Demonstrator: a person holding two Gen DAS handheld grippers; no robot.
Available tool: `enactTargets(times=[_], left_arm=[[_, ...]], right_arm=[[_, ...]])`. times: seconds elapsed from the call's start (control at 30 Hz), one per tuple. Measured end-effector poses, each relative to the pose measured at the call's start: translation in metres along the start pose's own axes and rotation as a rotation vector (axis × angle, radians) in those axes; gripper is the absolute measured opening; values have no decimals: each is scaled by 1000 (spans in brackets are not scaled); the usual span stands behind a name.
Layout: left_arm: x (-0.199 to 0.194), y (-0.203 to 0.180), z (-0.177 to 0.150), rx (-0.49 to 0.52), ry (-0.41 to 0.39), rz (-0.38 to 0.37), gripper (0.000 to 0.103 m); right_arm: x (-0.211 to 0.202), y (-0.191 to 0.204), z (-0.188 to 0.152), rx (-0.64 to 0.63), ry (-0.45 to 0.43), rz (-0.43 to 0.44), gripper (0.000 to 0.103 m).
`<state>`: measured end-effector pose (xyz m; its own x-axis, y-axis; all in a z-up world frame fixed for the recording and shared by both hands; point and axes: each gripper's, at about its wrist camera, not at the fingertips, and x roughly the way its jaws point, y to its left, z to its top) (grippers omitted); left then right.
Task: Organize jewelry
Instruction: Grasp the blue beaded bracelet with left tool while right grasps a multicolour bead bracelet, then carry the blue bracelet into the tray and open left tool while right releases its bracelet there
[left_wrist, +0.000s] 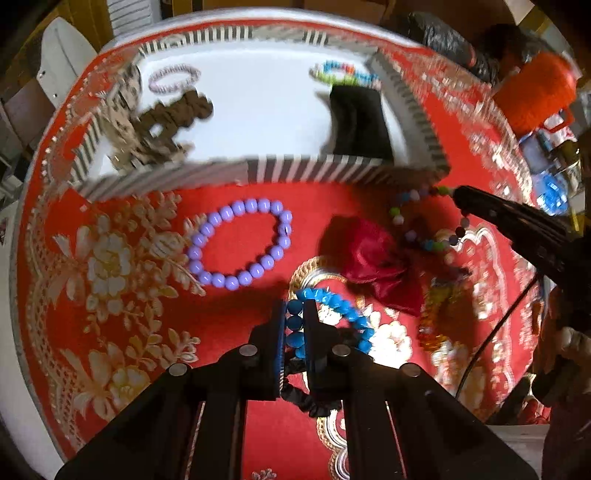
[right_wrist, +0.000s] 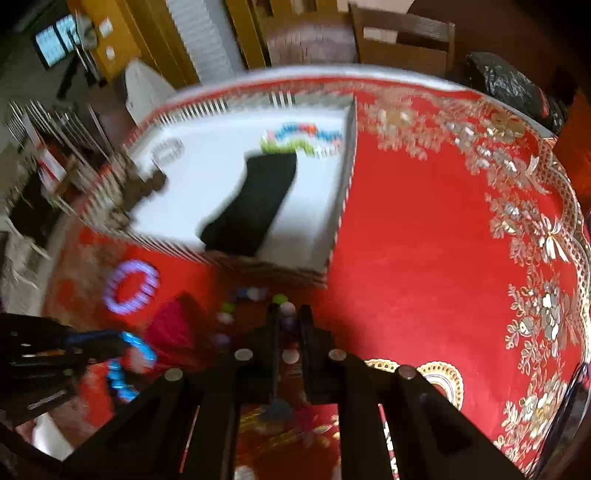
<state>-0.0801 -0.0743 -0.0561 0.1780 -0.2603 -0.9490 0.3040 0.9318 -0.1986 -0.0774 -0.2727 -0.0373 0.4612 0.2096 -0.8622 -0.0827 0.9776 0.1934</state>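
Left gripper (left_wrist: 295, 325) is pinched tight on the blue bracelet (left_wrist: 343, 314), a few beads squeezed between the fingers and the rest of the loop hanging out to the right over the red tablecloth (left_wrist: 258, 295), with a black scrunchie (left_wrist: 310, 400) dangling just below the fingers. Right gripper (right_wrist: 287, 325) has its fingers clamped on a multicoloured bead bracelet (left_wrist: 424, 236), the strand drooping from the tips just in front of the near wall of the striped tray (left_wrist: 295, 168). Inside the tray: a pale lilac bracelet (left_wrist: 173, 77) toward the far left corner, a brown bracelet (left_wrist: 173, 114) beside the left wall, a colourful bracelet (left_wrist: 343, 74) at the far right corner, and a black pouch (left_wrist: 360, 122) along the right wall. Out on the cloth, a purple bead bracelet (left_wrist: 240, 243) lies flat near the tray's front wall, a dark red pouch (left_wrist: 376, 266) sits right of it, and an amber bracelet (left_wrist: 437, 314) lies near the cloth's right edge.
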Motion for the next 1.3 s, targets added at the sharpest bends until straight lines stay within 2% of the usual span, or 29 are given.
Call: enactTargets(times=[0.27,0.4,0.5,0.63,0.9,1.3], left_arm=[[-47,3,12,-3,-85,-13,0],[-73,6,23,0,-135,-3,0],[-88,8,32,2,-172,16,0],[-100,9,45,4,-204,53,0],[-104,9,63,36,-243,124,0],[-95,22,93,38,-241,155,0]], right_arm=[[-60,9,12,16,-116,97,10],[-79,6,17,23,-150,118,10],[-91,4,21,36,-172,145,10],[-102,9,27,18,-194,139,10],[-105,21,37,-1,-200,144,10],[-79,46,56,-33,-161,160,10]])
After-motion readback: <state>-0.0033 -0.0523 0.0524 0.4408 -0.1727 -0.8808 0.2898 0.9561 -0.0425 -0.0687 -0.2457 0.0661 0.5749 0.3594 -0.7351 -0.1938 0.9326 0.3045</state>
